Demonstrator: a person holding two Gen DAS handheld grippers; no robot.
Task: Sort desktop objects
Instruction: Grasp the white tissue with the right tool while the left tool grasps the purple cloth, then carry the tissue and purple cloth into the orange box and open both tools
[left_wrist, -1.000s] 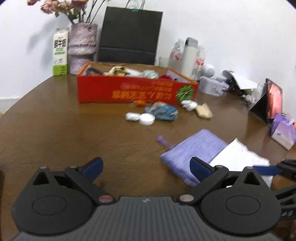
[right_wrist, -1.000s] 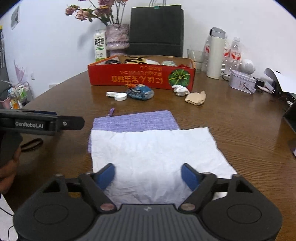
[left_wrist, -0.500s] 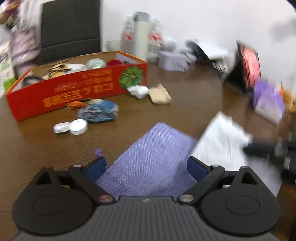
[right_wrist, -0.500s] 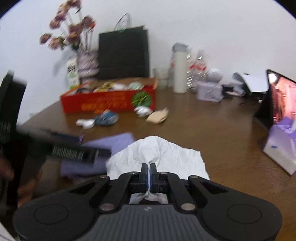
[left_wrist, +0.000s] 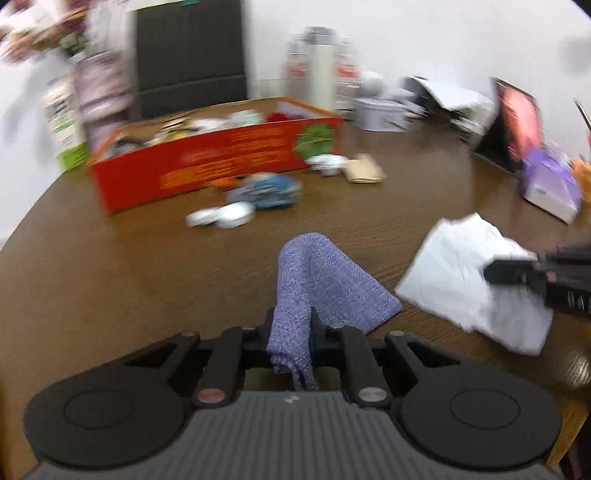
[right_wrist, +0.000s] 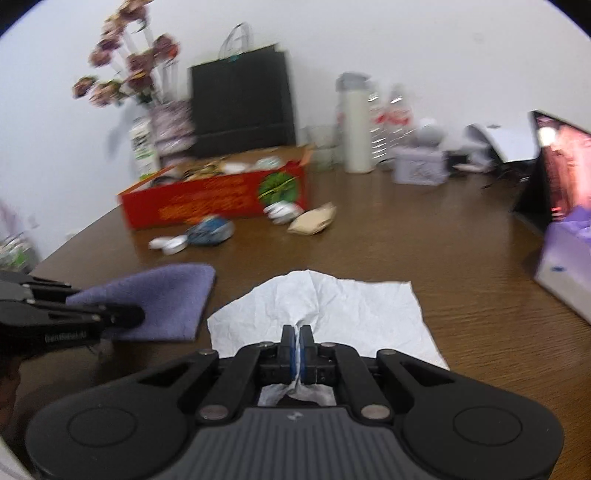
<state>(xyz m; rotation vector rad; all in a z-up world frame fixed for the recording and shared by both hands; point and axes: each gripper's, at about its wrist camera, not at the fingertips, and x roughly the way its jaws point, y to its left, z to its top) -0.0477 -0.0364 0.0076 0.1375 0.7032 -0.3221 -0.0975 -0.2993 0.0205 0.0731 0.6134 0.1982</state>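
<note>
On the brown bench (right_wrist: 424, 240), my left tongs (left_wrist: 290, 328) pinch the purple cloth (left_wrist: 317, 280) and my right tongs (right_wrist: 297, 345) pinch the white paper (right_wrist: 351, 306)

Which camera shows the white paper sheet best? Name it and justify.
The right wrist view: the white paper sheet lies centred and sharp, its near edge pinched in the right tongs. The left wrist view shows it off to the right, blurred, partly behind those tongs.

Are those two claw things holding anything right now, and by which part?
Yes. The left gripper pinches the purple woven cloth by a bunched near edge; the right gripper pinches the crumpled white paper sheet at its near edge.
</note>
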